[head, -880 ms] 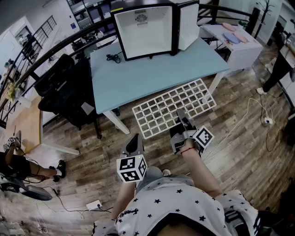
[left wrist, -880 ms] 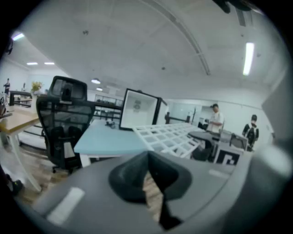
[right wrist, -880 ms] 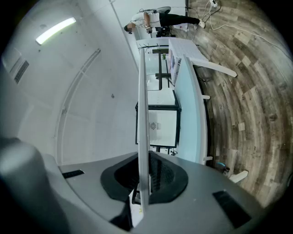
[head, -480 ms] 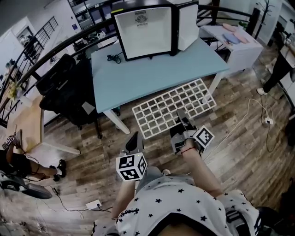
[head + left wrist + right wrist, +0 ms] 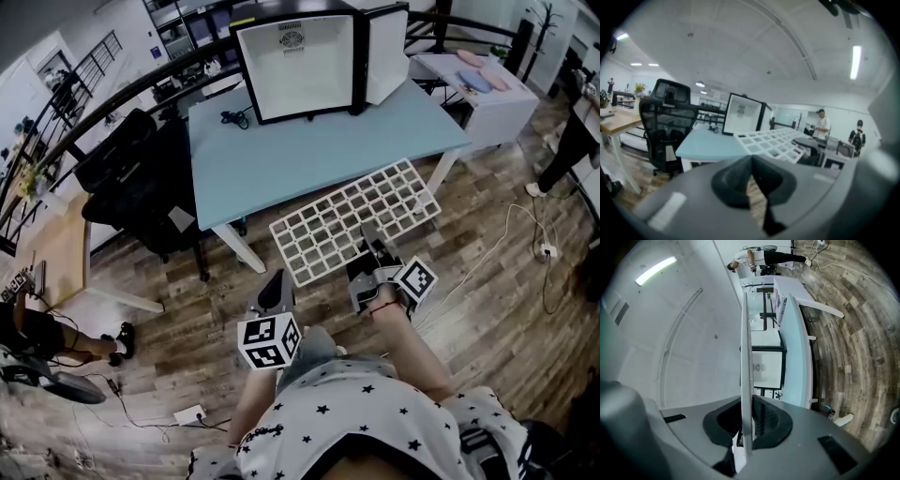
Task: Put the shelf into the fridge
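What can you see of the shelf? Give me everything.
The shelf is a white rectangular grid of open square cells in a thin frame, and it looks like plastic or coated wire. It is held roughly flat above the wood floor, just in front of the blue table. The right gripper is shut on its near edge, edge-on between the jaws. Nothing else visibly touches it.

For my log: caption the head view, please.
Right tongs grip a white grid shelf before the open fridge on a blue table.
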Demonstrator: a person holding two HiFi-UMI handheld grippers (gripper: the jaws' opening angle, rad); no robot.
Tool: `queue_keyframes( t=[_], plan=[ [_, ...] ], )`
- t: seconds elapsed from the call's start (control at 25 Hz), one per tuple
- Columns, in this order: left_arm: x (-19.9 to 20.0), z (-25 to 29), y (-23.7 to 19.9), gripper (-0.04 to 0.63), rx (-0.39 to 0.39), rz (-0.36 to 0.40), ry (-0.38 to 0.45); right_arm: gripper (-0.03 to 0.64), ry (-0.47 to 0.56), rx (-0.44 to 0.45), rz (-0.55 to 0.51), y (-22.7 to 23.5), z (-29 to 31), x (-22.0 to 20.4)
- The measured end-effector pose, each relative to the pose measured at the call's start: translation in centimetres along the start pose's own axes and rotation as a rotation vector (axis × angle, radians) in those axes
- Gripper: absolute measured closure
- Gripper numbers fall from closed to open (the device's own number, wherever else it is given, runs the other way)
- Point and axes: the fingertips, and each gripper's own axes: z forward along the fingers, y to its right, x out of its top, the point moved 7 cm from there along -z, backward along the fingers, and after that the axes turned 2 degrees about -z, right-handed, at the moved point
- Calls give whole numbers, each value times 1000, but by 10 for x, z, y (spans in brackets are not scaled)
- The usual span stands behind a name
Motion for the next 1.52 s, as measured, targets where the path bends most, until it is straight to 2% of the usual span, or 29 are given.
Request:
queue_keyframes(
  t=[0.28,0.56,1.52],
  plan=[
    [0,13,-11,588,23,-35,-11,578,1,-14,28,8,17,3],
    [8,51,-32,588,36,-40,-23,578,13,-14,33,20,54,13],
    [104,226,-108,588,-49,-31,-15,578,87,-37,24,37,253,55]
  ],
)
